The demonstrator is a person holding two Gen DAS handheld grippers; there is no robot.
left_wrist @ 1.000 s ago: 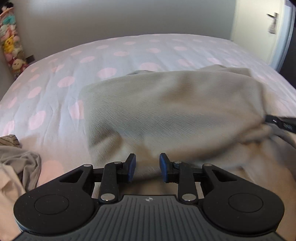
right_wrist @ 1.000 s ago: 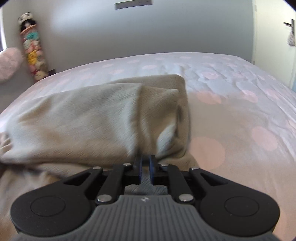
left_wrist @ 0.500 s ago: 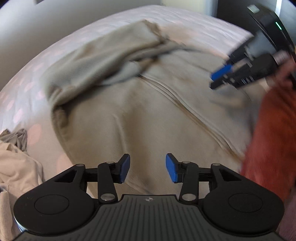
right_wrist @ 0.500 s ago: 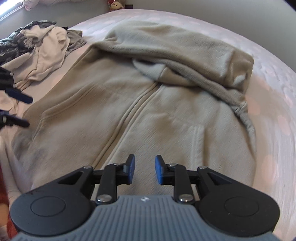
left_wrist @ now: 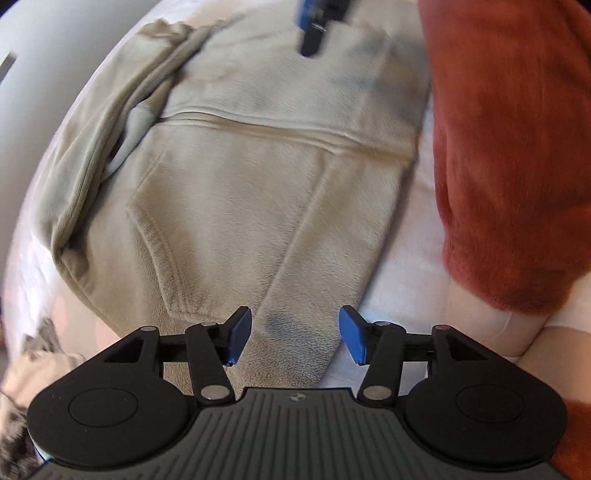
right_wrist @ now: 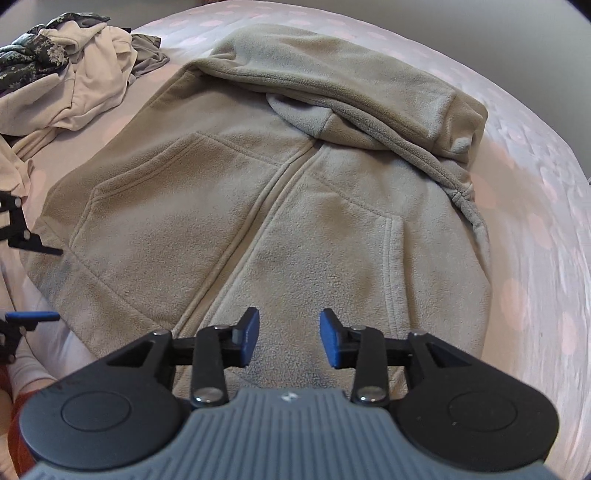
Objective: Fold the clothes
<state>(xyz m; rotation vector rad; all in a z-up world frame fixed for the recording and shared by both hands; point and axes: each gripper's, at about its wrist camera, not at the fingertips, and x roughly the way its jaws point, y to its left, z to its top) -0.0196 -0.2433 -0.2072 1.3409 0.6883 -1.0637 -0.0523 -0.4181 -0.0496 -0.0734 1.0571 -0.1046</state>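
Note:
A beige fleece zip jacket (right_wrist: 295, 221) lies front-up on the bed, with its upper part and sleeve (right_wrist: 351, 85) folded across the top. My right gripper (right_wrist: 289, 338) hovers over the near hem right of the zip; its jaws are opening and hold nothing. My left gripper (left_wrist: 295, 339) hangs above the jacket's (left_wrist: 240, 203) hem corner, its jaws also opening, with fabric below them but not pinched. The left gripper (right_wrist: 40, 282) also shows at the left edge of the right wrist view. A blurred blue fingertip (left_wrist: 312, 26) of the right gripper appears at the top of the left wrist view.
A heap of loose clothes (right_wrist: 74, 74) lies beyond the jacket's left side. The bed cover (right_wrist: 535, 221) is pale with pink dots. A person's rust-red sleeve (left_wrist: 509, 147) fills the right of the left wrist view, over the white sheet edge (left_wrist: 399, 280).
The right gripper let go of the fabric it was pinching, and both grippers opened wider. Both pulled back from the folded-over top toward the jacket's near hem and now point steeply down.

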